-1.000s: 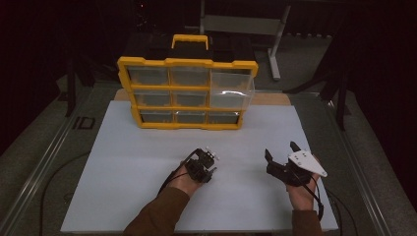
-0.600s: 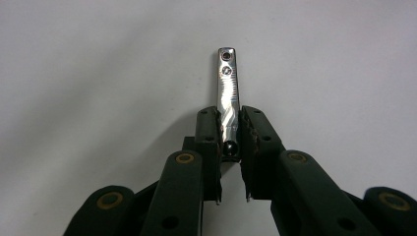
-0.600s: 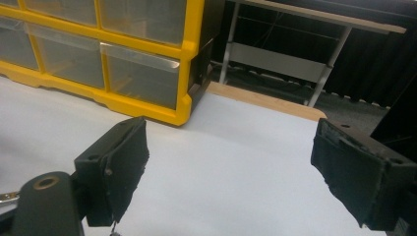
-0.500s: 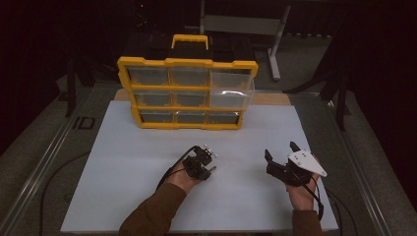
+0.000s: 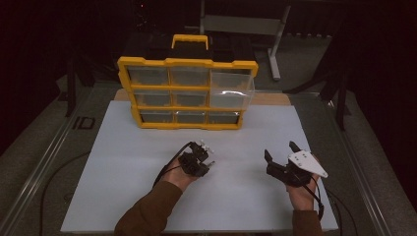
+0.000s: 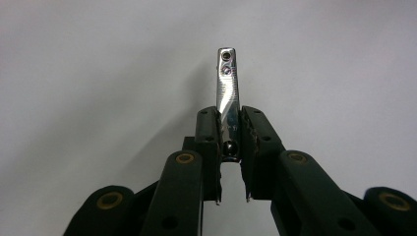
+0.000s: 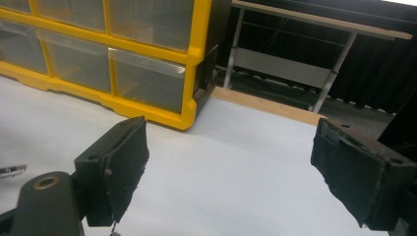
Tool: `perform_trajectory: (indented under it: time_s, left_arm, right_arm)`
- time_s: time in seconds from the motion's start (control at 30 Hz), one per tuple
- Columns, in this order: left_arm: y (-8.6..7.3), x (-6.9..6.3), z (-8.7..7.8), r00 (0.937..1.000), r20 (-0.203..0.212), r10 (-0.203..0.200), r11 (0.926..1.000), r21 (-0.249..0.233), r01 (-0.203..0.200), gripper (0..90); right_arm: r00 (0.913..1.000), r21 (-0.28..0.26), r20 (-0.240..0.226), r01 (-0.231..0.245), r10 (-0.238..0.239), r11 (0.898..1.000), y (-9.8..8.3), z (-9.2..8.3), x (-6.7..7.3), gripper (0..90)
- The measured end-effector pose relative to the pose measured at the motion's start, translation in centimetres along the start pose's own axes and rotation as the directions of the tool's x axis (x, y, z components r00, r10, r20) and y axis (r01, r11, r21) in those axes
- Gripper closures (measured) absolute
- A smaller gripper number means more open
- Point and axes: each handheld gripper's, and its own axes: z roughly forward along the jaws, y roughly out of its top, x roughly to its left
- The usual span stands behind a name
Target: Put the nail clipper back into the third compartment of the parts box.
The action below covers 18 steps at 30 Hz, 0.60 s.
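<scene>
A: Entry one — what sits at the upper middle of the high view?

B: A drawer organiser [image 5: 187, 93], standing on the far part of the white board [image 5: 123, 162], its handle at the top; a stand [image 5: 275, 34] lies behind it, upper right.

A: And lower in the frame?

B: Left gripper [image 5: 205, 153] at lower centre, over the board, a metal piece [image 6: 228, 93] between its jaws. Right gripper [image 5: 280, 151] to its right, well apart — both in front of the organiser.
</scene>
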Motion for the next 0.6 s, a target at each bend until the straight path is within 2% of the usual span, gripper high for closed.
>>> perform_trajectory:
  time_s: [0.27, 0.37, 0.6]
  left_arm:
    - [0.4, 0.6, -2.1, 0.9996, -0.028, 0.005, 0.9989, -0.046, -0.006, 79.9]
    - [0.5, 0.9, -2.4, 0.9995, -0.033, -0.005, 0.9986, -0.053, 0.003, 79.8]
    - [0.7, 1.2, -3.1, 0.9994, -0.032, -0.011, 0.9977, -0.067, 0.009, 79.9]
  right_arm:
    - [0.9994, -0.008, -0.035, -0.001, 0.001, 1.0, 0.0, -0.1, -0.1, 13.7]
    - [0.9989, -0.015, -0.043, 0.017, -0.018, 1.0, 0.0, -0.1, 0.1, 13.7]
    - [0.9991, -0.027, -0.04, 0.007, -0.008, 1.0, 0.0, -0.2, -0.1, 13.4]
